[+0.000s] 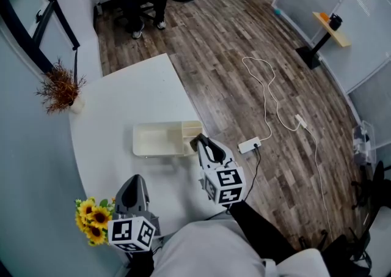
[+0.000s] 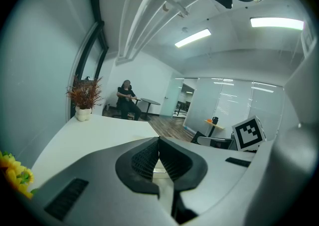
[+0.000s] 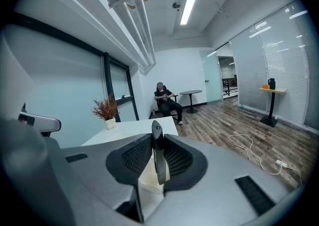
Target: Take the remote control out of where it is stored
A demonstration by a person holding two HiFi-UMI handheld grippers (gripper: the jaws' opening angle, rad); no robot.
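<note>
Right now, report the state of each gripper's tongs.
Left gripper: tongs closed, nothing between them.
Right gripper: tongs closed on the remote control.

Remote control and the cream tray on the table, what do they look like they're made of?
Remote control: likely hard plastic, dark and slightly glossy; its thin edge catches a soft highlight.
Cream tray: probably moulded plastic, matte, with thin even walls and a divider; it could also be coated board.

Left gripper [image 1: 135,179] tilted slightly down, jaws together; right gripper [image 1: 200,142] alongside, jaws tight on the remote control [image 3: 158,156].
</note>
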